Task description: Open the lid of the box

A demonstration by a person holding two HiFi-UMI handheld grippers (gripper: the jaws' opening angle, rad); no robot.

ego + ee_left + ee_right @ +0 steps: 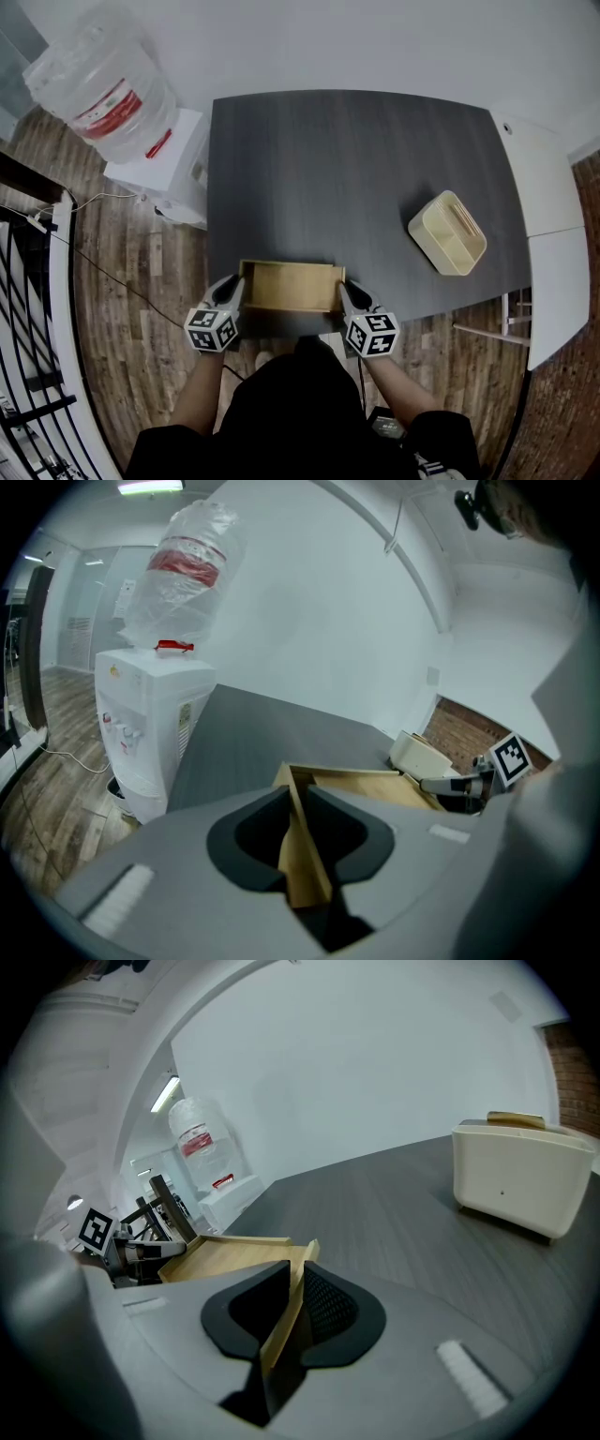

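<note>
1. at the near edge of the dark table (356, 169), the wooden box (291, 286) is seen lying square to the person, well apart from the cream container (447, 232) at the far right.
2. the left gripper (298, 803) is closed down on the thin left wall of the box, and the board is pinched upright between its pads.
3. the right gripper (295, 1283) is likewise clamped on the thin right wall, so the box is flanked and gripped at both ends, with each gripper angled downward.
4. whether the pinched boards belong to the lid or to the body cannot be told from these views.
5. the step in hand is judged to be the lifting of the lid. both sides are best raised evenly and straight up, so that the lid is not jammed askew.
6. a firm pinch is called for, since a thin board could slip. care is also needed that the whole box is not dragged over the table's near edge.
</note>
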